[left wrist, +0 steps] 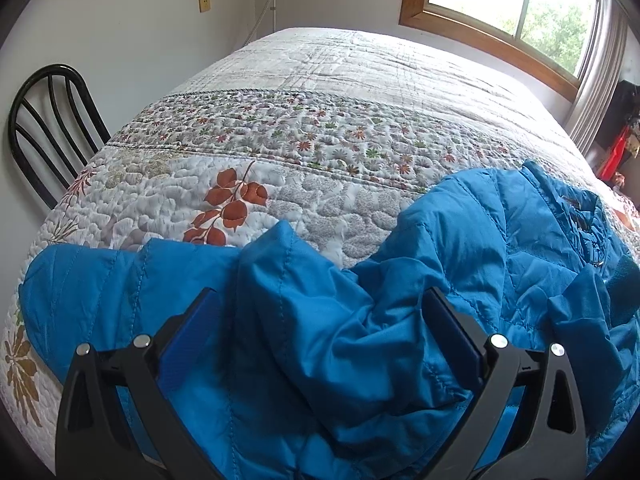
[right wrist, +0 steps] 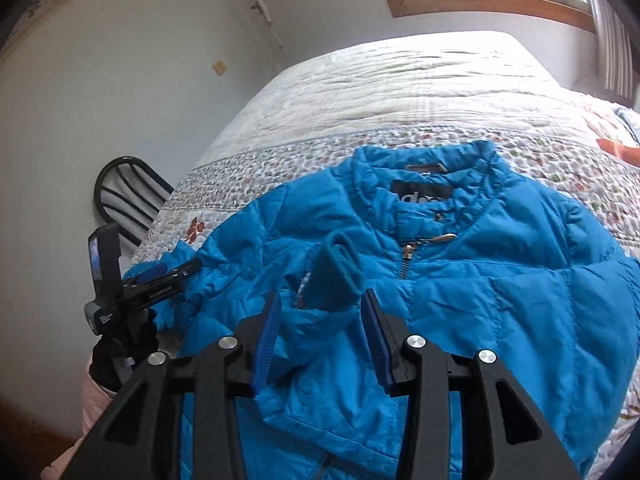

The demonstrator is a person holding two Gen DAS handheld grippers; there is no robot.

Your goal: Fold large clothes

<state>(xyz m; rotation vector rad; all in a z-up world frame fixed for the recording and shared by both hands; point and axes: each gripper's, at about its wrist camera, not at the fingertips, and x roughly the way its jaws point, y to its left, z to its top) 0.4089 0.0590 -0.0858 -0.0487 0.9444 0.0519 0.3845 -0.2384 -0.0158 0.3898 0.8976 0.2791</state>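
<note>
A blue quilted jacket [right wrist: 460, 280] is spread front-up on the flowered quilt [left wrist: 320, 140] of a bed, its collar toward the top of the right wrist view and its zipper closed partway up the chest. In that view the right gripper [right wrist: 320, 316] is angled down over the jacket's chest, in the lower middle of the frame; its jaws are seen parted, with a sleeve cuff [right wrist: 336, 272] lying just beyond and between the two blue pads, which are not pressed on it. At the left edge of the same view the left gripper [right wrist: 160, 276] is seen from the side, tilted down toward the jacket's far sleeve and carried by a hand in a dark glove [right wrist: 120, 344]. In the left wrist view this gripper [left wrist: 320, 312] is held wide apart at the bottom of the frame, and a bunched fold of jacket fabric is draped between its fingers [left wrist: 452, 332]; the fabric seems to lie loose there rather than clamped, though the crumpled cloth hides the contact on the right-hand finger. A black chair [left wrist: 44, 128] is placed against the wall at the left of the frame, and a wood-framed window [left wrist: 500, 12] is seen at the upper right.
</note>
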